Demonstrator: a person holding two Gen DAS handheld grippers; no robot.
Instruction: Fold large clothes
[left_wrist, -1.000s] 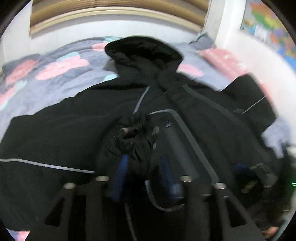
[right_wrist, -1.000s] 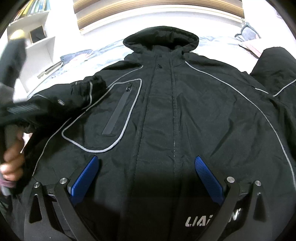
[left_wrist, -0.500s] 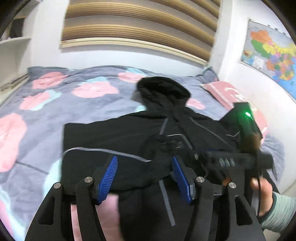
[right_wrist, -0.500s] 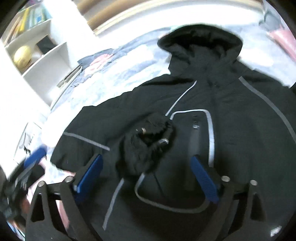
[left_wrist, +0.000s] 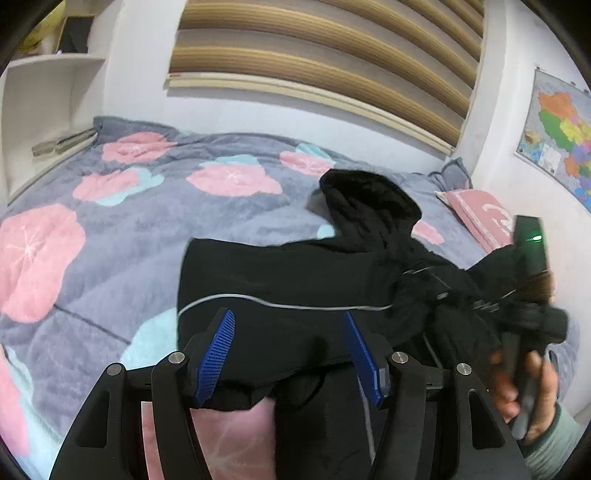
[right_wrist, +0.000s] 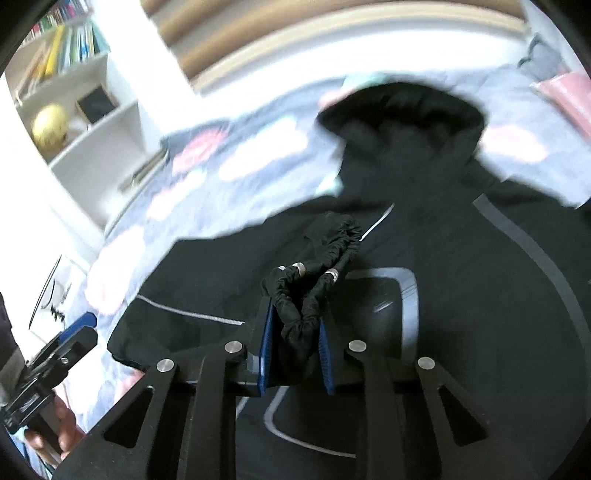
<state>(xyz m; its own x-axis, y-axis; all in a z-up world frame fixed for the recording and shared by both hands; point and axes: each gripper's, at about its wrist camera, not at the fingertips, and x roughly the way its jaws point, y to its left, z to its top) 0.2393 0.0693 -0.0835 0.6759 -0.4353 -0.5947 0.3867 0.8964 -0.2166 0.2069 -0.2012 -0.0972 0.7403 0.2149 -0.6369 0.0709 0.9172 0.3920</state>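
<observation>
A large black hooded jacket with thin grey piping lies front up on the bed, hood toward the wall. Its left sleeve is folded across the chest. My left gripper is open and empty, above the folded sleeve edge near the bed's front. My right gripper is shut on the sleeve's gathered elastic cuff over the chest pocket; it also shows at the right of the left wrist view. The jacket fills the right wrist view.
The grey bedspread with pink flowers covers the bed. A pink pillow lies at the far right by the wall. White shelves with books and a yellow ball stand left of the bed. A map hangs on the right wall.
My left gripper let go of the sleeve cuff and pulled back toward the left. My right gripper moved in from the jacket's hem and closed on the cuff.
</observation>
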